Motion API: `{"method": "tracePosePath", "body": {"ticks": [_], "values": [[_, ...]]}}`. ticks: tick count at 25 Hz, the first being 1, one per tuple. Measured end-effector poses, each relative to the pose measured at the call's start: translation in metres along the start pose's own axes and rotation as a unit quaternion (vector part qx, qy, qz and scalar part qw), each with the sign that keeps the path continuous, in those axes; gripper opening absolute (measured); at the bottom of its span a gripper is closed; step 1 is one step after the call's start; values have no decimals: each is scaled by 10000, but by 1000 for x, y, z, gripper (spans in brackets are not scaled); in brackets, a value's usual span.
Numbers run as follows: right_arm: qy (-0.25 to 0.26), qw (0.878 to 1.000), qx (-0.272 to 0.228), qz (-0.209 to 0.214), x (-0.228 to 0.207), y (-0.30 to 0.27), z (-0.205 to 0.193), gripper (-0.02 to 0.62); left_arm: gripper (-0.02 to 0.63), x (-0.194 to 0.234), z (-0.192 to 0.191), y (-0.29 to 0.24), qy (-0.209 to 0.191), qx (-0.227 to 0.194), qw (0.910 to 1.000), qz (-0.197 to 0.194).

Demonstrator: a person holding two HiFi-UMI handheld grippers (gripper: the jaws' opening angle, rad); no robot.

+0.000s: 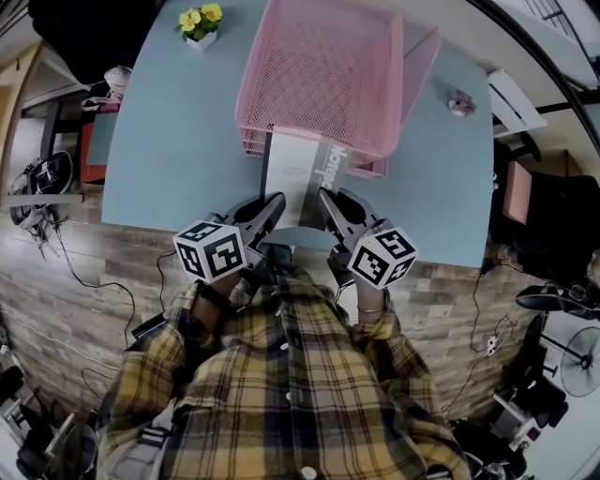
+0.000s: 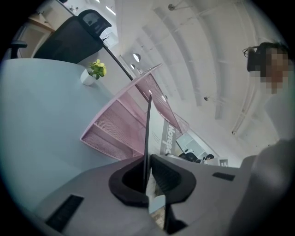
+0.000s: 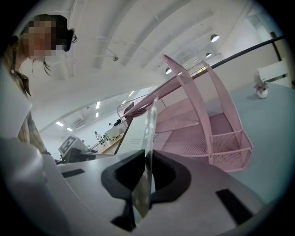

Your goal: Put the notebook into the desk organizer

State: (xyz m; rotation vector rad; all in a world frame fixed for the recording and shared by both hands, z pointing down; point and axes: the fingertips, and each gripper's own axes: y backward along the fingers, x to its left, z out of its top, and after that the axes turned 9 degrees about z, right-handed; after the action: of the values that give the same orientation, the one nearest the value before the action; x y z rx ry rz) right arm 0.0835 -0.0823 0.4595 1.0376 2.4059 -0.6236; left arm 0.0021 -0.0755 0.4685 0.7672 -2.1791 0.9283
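Note:
A pink mesh desk organizer (image 1: 323,75) stands at the middle back of the light blue table (image 1: 178,141). The notebook (image 1: 300,173), white and grey with dark lettering, has its far end inside the organizer and its near end sticking out toward me. My left gripper (image 1: 272,208) is shut on the notebook's near left corner, and my right gripper (image 1: 328,202) is shut on its near right corner. In the left gripper view the notebook (image 2: 148,133) runs edge-on from the gripper (image 2: 147,179) into the organizer (image 2: 115,129). The right gripper view shows the notebook (image 3: 140,133) clamped in the gripper (image 3: 146,177), next to the organizer (image 3: 207,133).
A small white pot of yellow flowers (image 1: 201,25) stands at the table's back left. A little pink ornament (image 1: 460,103) sits at the right. The table's front edge lies just under the grippers, above a wood floor with cables. Black chairs stand to the right.

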Motion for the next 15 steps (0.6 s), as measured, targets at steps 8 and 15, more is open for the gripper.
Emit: {"method": "tracePosePath", "body": {"ticks": [8, 15], "values": [[56, 10000, -10, -11, -7, -7, 9, 37, 15, 0, 11, -6, 160, -25, 9998, -99], [8, 9999, -112, -110, -14, -12, 16, 100, 12, -4, 20, -11, 285, -89, 9993, -223]]}}
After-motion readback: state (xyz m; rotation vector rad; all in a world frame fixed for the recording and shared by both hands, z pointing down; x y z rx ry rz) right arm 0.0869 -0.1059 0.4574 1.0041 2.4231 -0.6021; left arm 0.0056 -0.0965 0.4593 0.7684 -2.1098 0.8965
